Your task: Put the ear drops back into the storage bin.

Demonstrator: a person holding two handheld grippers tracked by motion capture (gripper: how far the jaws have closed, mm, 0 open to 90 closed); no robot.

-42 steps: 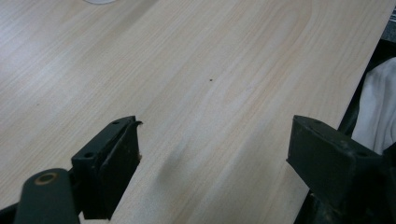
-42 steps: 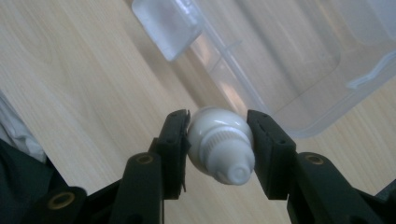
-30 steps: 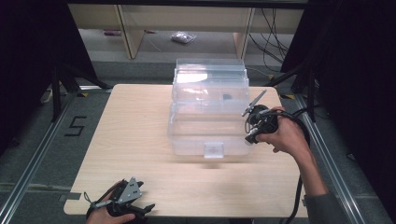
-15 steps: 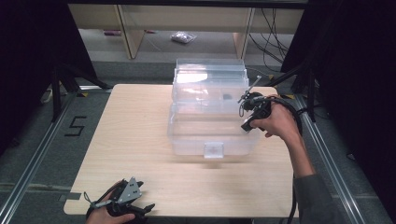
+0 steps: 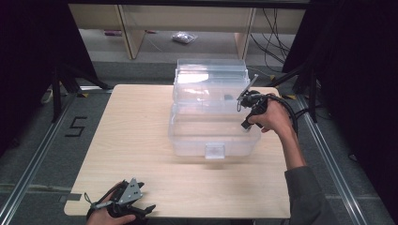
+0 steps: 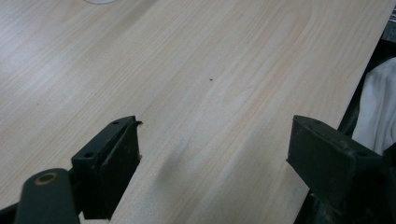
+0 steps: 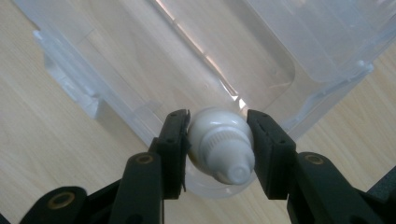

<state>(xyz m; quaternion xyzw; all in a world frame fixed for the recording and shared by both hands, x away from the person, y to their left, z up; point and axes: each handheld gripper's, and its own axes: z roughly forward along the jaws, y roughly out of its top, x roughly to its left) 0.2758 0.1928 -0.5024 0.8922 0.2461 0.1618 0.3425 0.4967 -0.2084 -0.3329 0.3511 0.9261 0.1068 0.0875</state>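
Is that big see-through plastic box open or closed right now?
Open. The clear plastic storage box has its lid standing up behind it, and the right gripper holds a small white capped bottle above its interior.

Bin (image 5: pixel 213 140) on table (image 5: pixel 136 140) centre-right, bottle (image 7: pixel 220 143) over bin's right edge, left claw (image 5: pixel 141 211) at near edge
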